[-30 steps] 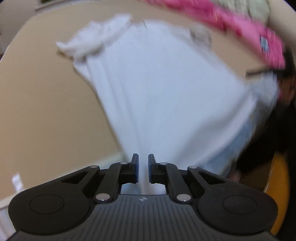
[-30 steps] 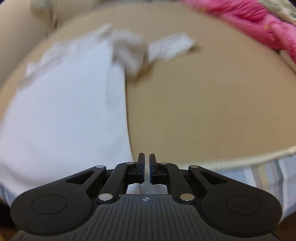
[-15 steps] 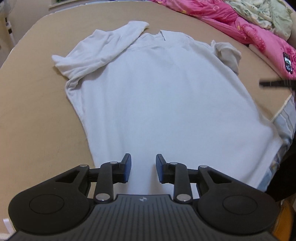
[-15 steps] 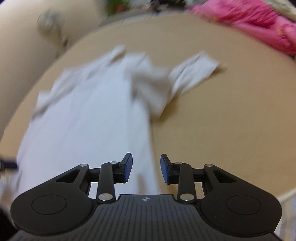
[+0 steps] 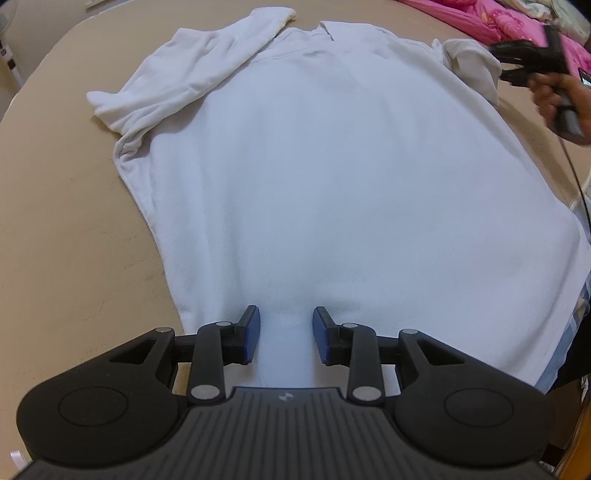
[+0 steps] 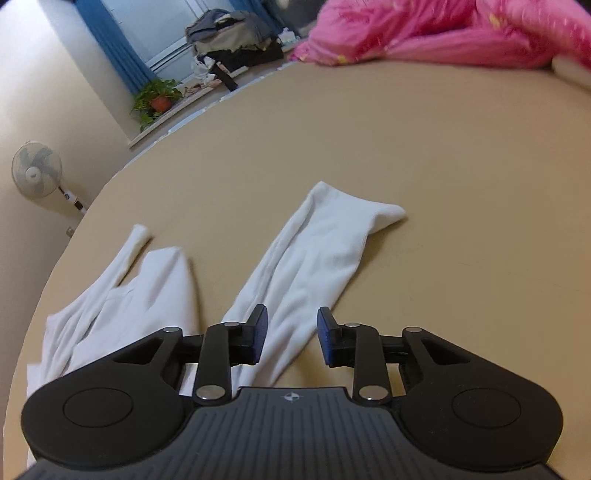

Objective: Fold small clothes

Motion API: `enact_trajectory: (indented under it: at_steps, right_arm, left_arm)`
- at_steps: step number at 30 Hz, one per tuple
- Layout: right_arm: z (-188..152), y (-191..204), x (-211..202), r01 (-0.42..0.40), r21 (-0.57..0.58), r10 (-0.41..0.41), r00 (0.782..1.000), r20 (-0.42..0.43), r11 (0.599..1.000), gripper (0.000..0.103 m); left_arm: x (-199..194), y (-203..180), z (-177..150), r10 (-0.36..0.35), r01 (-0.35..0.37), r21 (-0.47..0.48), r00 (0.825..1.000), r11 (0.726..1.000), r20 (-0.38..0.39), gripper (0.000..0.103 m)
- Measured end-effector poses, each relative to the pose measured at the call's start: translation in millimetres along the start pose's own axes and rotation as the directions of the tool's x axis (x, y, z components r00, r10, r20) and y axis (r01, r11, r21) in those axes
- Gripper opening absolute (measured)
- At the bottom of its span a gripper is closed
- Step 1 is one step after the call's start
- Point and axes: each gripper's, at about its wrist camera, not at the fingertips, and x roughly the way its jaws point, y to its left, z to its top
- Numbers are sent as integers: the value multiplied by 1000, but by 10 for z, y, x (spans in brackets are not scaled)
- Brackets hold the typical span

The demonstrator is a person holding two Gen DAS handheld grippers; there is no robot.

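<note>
Both grippers, clamped on the shirt's hem a second earlier, had released it and parted. Left gripper (image 5: 286, 338): fingers apart, empty, poised over the near hem of the white shirt (image 5: 332, 177), which lay flat and face-down-or-up (not determinable) on the tan bed surface (image 5: 62, 221). Right gripper (image 6: 289, 334): fingers likewise apart and empty, now carried to the far right shoulder, with the right sleeve (image 6: 314, 258) passing directly between and ahead of its fingers. The sleeve's long axis ran away from the fingers, slightly rightward, ending at the cuff (image 6: 384, 214). The left sleeve (image 5: 192, 74) lay doubled over near the collar (image 5: 328, 29), well apart from the left gripper. In the left view the right gripper (image 5: 517, 61) appeared beside the right shoulder. Judged from this layout, the right gripper was much the nearer to a sleeve, so folding that sleeve inward across the body seemed the step in hand. A pink quilt (image 6: 443, 29) lay beyond.
</note>
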Motion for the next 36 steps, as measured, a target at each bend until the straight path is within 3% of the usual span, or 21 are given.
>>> enact_trajectory:
  at_steps: [4,7,12,14,16,17,19,20,21,23,24,25,26,27,28,29,31,33,34,35,36]
  right_arm:
    - [103,-153,316,-4,18,4,1000,15,1000,30]
    - [260,-236,454,-7,16,6,999,48,1000,4]
    - [594,-599,344,39,31,-44,983,178,999,3]
    - [769,-941,118,131,138,-167,941,295,982,3]
    - [858,-1382,-91,323,279,-409,842,351,904,3]
    - [842,-1594,-154,391,334,-496,799,339,858,3]
    - [730,-1969,-197,503,403,-624,735,266,764,3]
    - [659,-2103,-199,524,427,-650,723,234,737,3]
    - [594,-2187,-220,501,438,-635,733,244,746,3]
    - [582,-2139,-262,507,395,-628,721,293,766,3]
    - [555,-2116,-355,436,397,-575,730,369,808,3]
    - [540,-2122,-427,352,387,-503,752,426,852,3]
    - [560,-2134,-447,320,382,-471,776,419,867,4]
    - [571,-2165,-437,309,403,-465,797,384,861,4]
    - [558,-2210,-442,311,444,-481,804,349,841,5]
    - [516,-2249,-479,343,500,-536,783,315,795,12]
    - [449,-2241,-624,414,589,-659,695,289,694,20]
    - [460,-2226,-773,391,614,-676,655,338,686,20]
    - [480,-2208,-802,382,599,-665,653,363,703,20]
    - [524,-2167,-781,355,562,-620,675,399,748,23]
    - [573,-2120,-724,317,515,-555,720,417,797,24]
  left_arm:
    - [21,-32,11,1,-1,36,1000,999,8,37]
    - [18,0,7,-17,17,35,1000,999,13,37]
    - [27,22,14,-33,32,42,999,999,21,38]
    - [33,26,13,-36,35,43,999,998,23,38]
    - [42,27,22,-38,37,41,999,998,24,38]
    - [43,31,26,-39,38,39,999,998,25,38]
    - [41,33,23,-43,42,39,999,998,26,38]
    - [42,36,24,-44,43,40,999,998,27,38]
    - [41,35,27,-45,44,40,999,998,27,38]
    - [40,33,31,-44,43,39,999,998,27,38]
    - [43,31,35,-43,42,39,999,998,27,38]
    - [45,29,36,-42,41,40,999,998,27,38]
    - [45,30,34,-42,40,42,999,998,27,38]
    - [45,29,35,-42,41,42,999,998,27,38]
    - [48,32,38,-43,42,42,999,998,26,38]
    - [49,31,37,-43,42,41,999,998,26,38]
    - [47,31,37,-42,41,43,999,998,27,38]
    - [49,28,41,-40,39,43,999,998,26,38]
    - [54,27,44,-40,38,44,999,998,26,38]
    - [57,27,46,-40,39,43,999,998,25,38]
    - [58,27,48,-40,39,42,999,998,25,38]
